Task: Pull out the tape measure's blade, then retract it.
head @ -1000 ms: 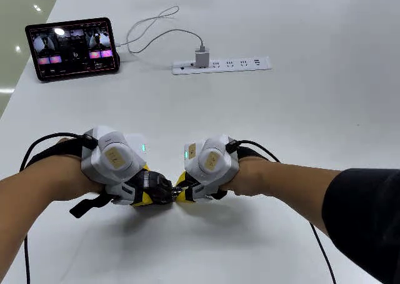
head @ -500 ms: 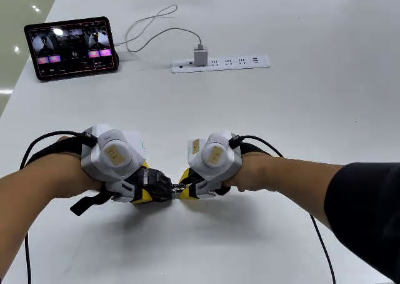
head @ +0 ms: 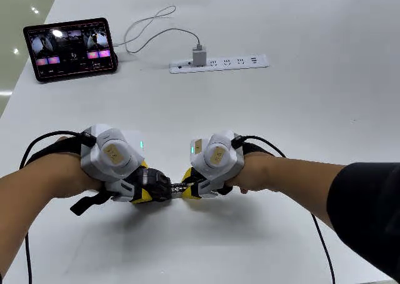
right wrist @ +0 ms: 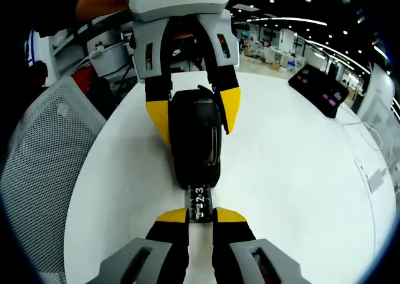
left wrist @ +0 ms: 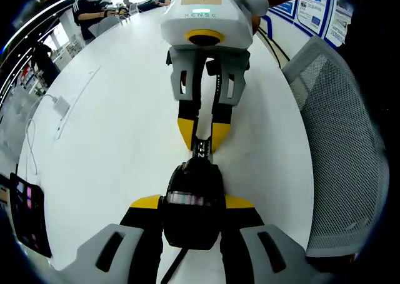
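White bench (head: 281, 109), tablet (head: 70, 47) and power strip (head: 219, 63) at its far side. At the near side my left gripper (left wrist: 194, 202) had its fingers clamped on the black tape measure (right wrist: 195, 134); my right gripper (right wrist: 201, 216), facing it, had its fingers pinched on the short exposed blade (right wrist: 200, 201).

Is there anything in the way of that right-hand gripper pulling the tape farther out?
Nothing visible. The right gripper pinches the blade, the left gripper clamps the case, and the table to the right is bare; the power strip and tablet lie far back.
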A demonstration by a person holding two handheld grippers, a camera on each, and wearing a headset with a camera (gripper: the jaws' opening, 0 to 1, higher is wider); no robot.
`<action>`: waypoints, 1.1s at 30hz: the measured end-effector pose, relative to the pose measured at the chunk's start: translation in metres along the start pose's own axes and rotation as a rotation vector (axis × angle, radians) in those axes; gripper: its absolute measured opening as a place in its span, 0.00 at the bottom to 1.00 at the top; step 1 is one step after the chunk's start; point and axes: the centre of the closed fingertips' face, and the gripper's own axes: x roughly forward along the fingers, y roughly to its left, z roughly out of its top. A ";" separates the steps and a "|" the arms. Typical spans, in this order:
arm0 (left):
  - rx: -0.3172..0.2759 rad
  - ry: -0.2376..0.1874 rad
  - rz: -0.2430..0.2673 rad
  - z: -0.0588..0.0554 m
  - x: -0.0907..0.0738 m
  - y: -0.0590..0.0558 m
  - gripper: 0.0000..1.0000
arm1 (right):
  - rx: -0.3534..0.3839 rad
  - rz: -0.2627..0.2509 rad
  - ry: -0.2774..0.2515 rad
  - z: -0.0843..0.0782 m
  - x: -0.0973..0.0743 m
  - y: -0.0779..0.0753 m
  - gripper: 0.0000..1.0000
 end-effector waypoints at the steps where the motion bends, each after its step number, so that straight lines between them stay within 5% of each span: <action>1: 0.001 0.000 0.001 0.000 0.000 0.000 0.30 | -0.002 -0.001 0.002 -0.001 0.000 0.000 0.09; 33: -0.011 -0.005 0.008 0.002 -0.001 -0.001 0.30 | 0.017 0.003 0.017 -0.016 -0.016 0.000 0.09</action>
